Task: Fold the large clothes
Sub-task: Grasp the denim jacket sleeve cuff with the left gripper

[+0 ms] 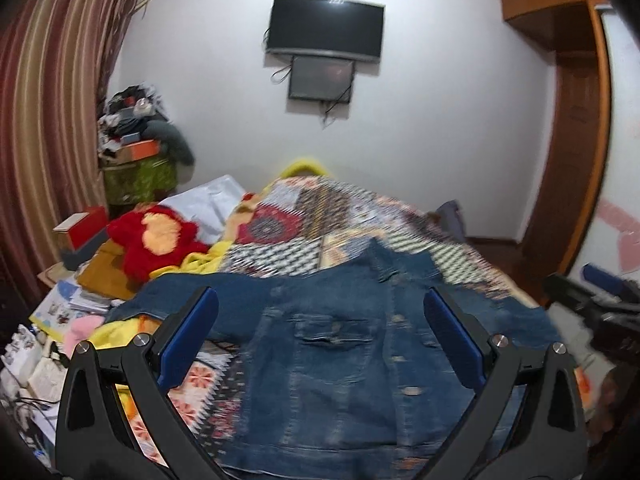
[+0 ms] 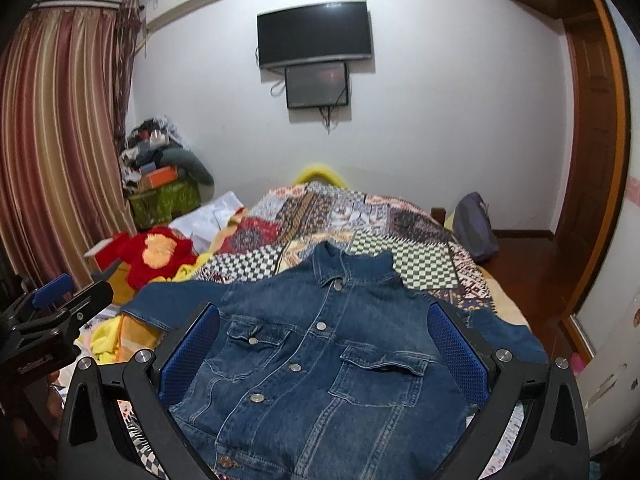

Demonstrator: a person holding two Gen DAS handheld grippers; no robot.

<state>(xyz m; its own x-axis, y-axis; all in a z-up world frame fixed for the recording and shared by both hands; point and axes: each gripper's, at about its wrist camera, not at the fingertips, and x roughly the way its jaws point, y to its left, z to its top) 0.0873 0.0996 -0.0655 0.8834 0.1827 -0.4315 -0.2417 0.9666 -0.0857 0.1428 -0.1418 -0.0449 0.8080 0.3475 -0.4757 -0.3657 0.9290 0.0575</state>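
A blue denim jacket (image 2: 320, 360) lies spread front-up on the patchwork bedspread (image 2: 352, 208), buttoned, collar away from me, sleeves out to both sides. It also shows in the left wrist view (image 1: 328, 352), blurred. My right gripper (image 2: 324, 320) is open and empty, hovering over the jacket's lower chest, its blue pads (image 2: 460, 344) wide apart. My left gripper (image 1: 320, 312) is open and empty above the jacket's left half. The left gripper appears at the left edge of the right wrist view (image 2: 60, 312); the right gripper shows at the right edge of the left wrist view (image 1: 592, 300).
A red and yellow plush (image 2: 156, 260) and yellow cloth (image 2: 108, 340) lie left of the jacket. Books and papers (image 1: 60, 312) crowd the left side. A piled-up stand (image 2: 160, 176) is by the curtain (image 2: 60, 140). A bag (image 2: 476, 224) sits at the bed's right. A TV (image 2: 314, 34) hangs on the wall.
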